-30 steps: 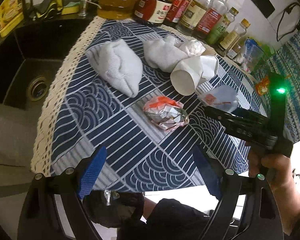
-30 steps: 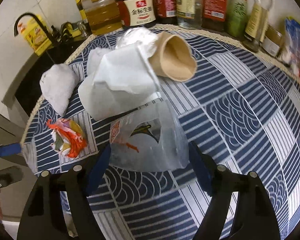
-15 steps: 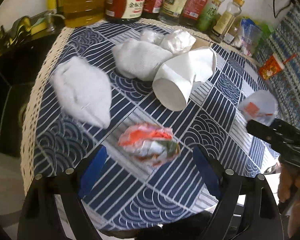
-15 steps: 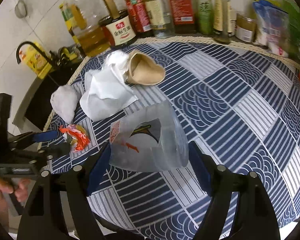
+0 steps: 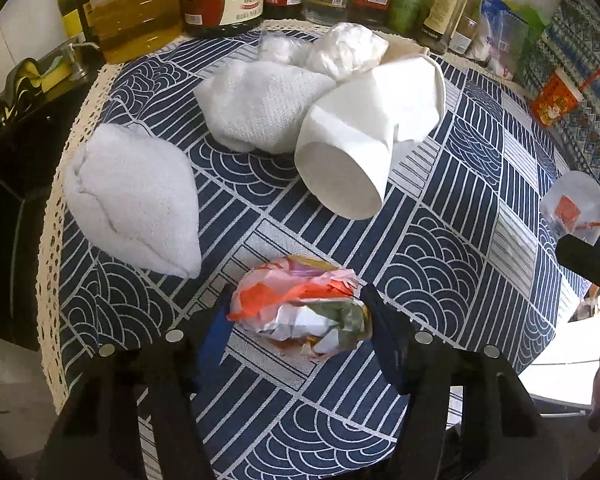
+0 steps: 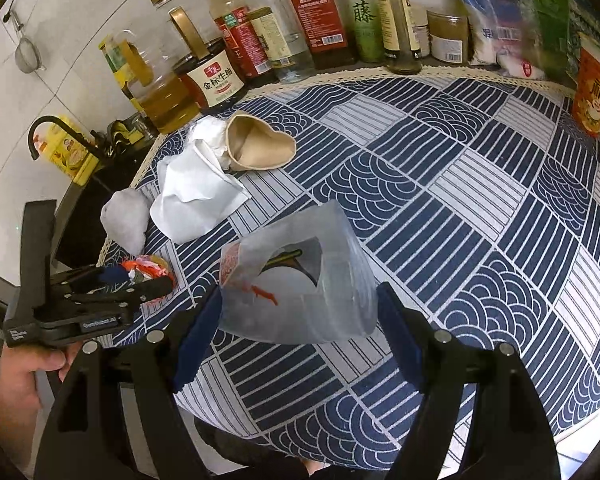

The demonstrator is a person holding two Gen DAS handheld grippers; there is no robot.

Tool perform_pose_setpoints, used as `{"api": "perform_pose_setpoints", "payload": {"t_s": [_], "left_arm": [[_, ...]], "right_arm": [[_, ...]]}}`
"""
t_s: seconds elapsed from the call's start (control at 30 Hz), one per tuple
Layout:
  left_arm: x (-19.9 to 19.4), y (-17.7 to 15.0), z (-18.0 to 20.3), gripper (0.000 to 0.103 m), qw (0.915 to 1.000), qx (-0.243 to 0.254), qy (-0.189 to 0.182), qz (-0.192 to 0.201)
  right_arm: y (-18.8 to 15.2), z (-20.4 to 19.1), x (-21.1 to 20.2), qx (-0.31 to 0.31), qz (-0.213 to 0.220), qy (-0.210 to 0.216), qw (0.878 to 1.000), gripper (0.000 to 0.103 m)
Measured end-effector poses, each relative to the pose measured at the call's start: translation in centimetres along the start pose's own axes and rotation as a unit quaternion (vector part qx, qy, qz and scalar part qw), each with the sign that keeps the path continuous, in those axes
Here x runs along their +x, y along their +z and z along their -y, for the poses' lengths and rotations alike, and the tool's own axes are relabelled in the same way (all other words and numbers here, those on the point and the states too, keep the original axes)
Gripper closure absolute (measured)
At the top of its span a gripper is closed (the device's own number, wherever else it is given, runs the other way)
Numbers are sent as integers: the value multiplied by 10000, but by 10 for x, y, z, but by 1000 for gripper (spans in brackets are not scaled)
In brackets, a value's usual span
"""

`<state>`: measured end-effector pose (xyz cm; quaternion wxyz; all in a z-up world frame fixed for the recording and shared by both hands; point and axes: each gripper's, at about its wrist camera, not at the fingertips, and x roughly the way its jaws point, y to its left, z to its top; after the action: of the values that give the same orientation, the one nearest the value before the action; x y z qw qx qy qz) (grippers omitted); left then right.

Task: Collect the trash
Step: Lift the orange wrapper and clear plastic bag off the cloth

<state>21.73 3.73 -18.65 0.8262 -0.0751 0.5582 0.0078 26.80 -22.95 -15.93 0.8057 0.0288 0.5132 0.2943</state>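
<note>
Your left gripper [image 5: 300, 316] brackets the crumpled wrapper [image 5: 300, 308] near the bench [image 5: 440, 272] edge; its fingers [image 5: 384, 328] have just been closing and now pinch the wad's sides, judged a pick-up grasp. Your right gripper [image 6: 300, 328] holds the clear plastic bag [image 6: 296, 280] between part-open fingers, raised probably to receive trash. Tissues and a paper cup [image 5: 352, 160] remain beyond.

crumpled orange wrapper [image 5: 300, 312] on cloth, clear plastic bag [image 6: 296, 280] upright
</note>
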Motion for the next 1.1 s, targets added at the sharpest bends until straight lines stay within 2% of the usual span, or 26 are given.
{"api": "perform_pose_setpoints", "payload": {"t_s": [0.4,0.57,1.1], "left_arm": [[-16,-13,-2,44,9999,-41,-102,91],[-26,-23,3,44,9998,49,-18,188],[-62,-74,-6,44,9990,-37,-215,379]], "right_arm": [[-17,-8,-3,15,-61,-34,10000,26],[-25,-16,-11,29,4,-29,10000,26],[-66,-57,-34,-18,109,40,9999,26]]}}
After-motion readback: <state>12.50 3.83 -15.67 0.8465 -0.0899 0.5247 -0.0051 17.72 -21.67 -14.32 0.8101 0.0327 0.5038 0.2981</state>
